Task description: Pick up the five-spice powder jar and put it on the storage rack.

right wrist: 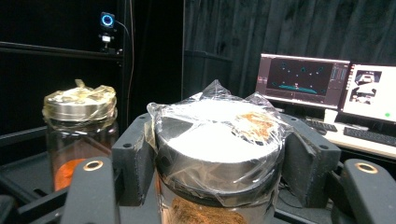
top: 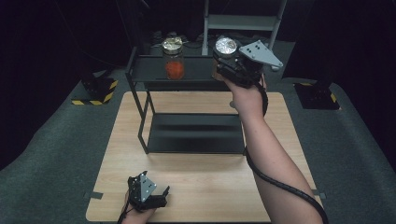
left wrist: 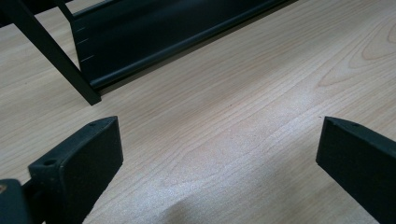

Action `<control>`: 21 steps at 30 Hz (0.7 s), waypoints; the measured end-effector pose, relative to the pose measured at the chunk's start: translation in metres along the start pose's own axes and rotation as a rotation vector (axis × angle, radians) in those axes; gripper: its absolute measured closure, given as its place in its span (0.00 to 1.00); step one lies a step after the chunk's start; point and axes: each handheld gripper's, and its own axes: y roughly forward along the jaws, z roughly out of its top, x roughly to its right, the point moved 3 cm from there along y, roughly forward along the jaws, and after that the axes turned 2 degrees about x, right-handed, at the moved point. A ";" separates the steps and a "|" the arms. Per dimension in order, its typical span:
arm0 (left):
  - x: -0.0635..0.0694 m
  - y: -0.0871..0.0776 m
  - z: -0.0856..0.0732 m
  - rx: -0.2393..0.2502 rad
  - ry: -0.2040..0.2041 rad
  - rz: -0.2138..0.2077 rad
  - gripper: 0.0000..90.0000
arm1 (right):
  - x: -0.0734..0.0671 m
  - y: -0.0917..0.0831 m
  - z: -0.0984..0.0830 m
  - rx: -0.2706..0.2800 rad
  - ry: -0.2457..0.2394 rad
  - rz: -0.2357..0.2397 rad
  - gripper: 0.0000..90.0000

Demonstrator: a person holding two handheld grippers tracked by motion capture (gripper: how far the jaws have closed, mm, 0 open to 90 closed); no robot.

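My right gripper (top: 225, 59) is shut on a glass jar (top: 226, 46) with a metal lid under plastic film and brown powder inside. It holds the jar at the right end of the black rack's top shelf (top: 149, 70). In the right gripper view the jar (right wrist: 219, 135) sits between the two pads (right wrist: 133, 158), which press on it just under the lid. A second jar (top: 173, 58) with orange contents stands on the same shelf to the left, and the right gripper view has it (right wrist: 79, 130) on the left too. My left gripper (top: 156, 186) rests open at the table's front edge, nothing between its fingers (left wrist: 79, 158).
The rack's lower shelf (top: 196, 133) lies on the wooden table (top: 210, 186); its front lip (left wrist: 163, 28) and a leg (left wrist: 56, 51) are ahead of the left gripper. Monitors (right wrist: 301, 77) and a keyboard (right wrist: 369, 135) sit beyond the rack. Dark floor surrounds the table.
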 end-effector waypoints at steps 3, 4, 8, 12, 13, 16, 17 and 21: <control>0.000 0.000 0.000 0.002 0.000 0.001 0.01 | 0.000 0.004 0.000 -0.002 -0.001 -0.006 0.38; 0.000 0.000 0.000 0.002 0.000 0.000 0.01 | 0.001 0.005 0.000 -0.003 -0.001 -0.008 0.38; 0.000 0.000 0.000 0.002 0.004 -0.001 0.01 | 0.002 0.009 -0.004 -0.006 -0.002 -0.013 0.38; 0.000 -0.001 -0.001 0.003 -0.002 0.000 0.01 | 0.006 0.011 -0.008 -0.010 0.015 -0.017 0.38; 0.000 -0.001 -0.001 0.003 -0.002 0.000 0.01 | 0.007 0.012 -0.009 -0.013 0.022 -0.018 0.38; 0.000 -0.001 -0.001 0.003 -0.002 0.001 0.01 | 0.008 0.012 -0.012 -0.009 0.028 -0.020 0.38; 0.000 -0.001 -0.001 0.003 -0.002 0.000 0.01 | 0.009 0.012 -0.012 -0.009 0.033 -0.019 0.38; 0.000 -0.001 -0.001 0.003 -0.001 0.002 0.01 | 0.011 0.015 -0.012 -0.011 0.038 -0.014 0.38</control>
